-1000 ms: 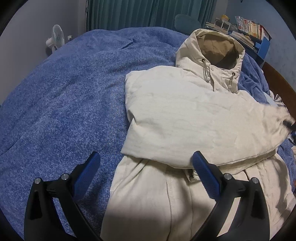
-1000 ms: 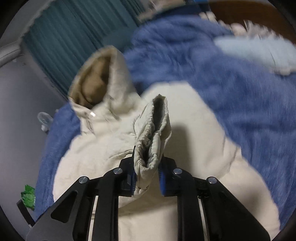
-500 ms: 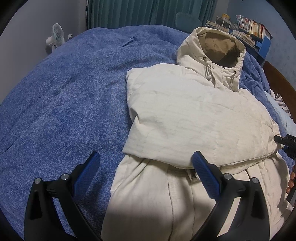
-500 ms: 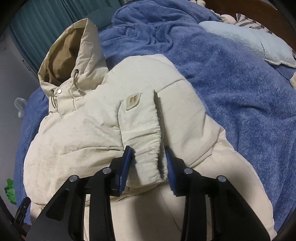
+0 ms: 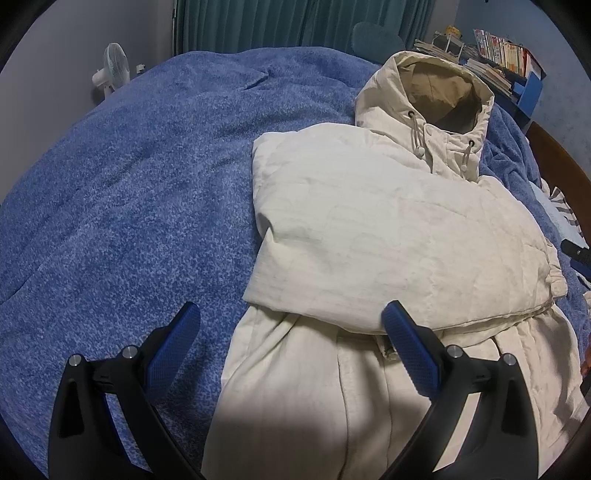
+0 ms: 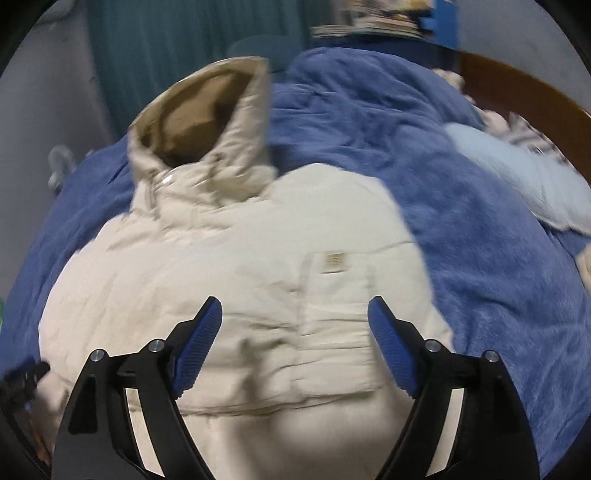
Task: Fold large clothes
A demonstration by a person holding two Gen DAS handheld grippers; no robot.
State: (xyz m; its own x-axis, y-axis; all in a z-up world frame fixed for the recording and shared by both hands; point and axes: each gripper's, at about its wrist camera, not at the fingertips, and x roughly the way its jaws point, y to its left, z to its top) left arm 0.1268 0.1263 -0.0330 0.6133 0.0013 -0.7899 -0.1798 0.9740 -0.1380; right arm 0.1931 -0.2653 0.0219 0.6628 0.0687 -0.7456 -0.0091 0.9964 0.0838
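Released a second ago, the sleeve cuff (image 6: 334,354) lies across the cream jacket (image 5: 369,229); right gripper (image 6: 295,347) fingers are opening, left gripper (image 5: 291,343) fingers spread empty.

Dim fisheye views (right one blurred)

Big fuzzy blue blanket (image 5: 147,177) covers the whole bed, teal curtains (image 5: 295,22) behind it. White fan (image 5: 112,70) by the wall (far corner), messy books (image 5: 502,48) on a blue shelf, pale blue pillow (image 6: 517,181) near the wooden headboard (image 6: 517,85).

Both grippers wide (right (image 6: 295,343) opening)
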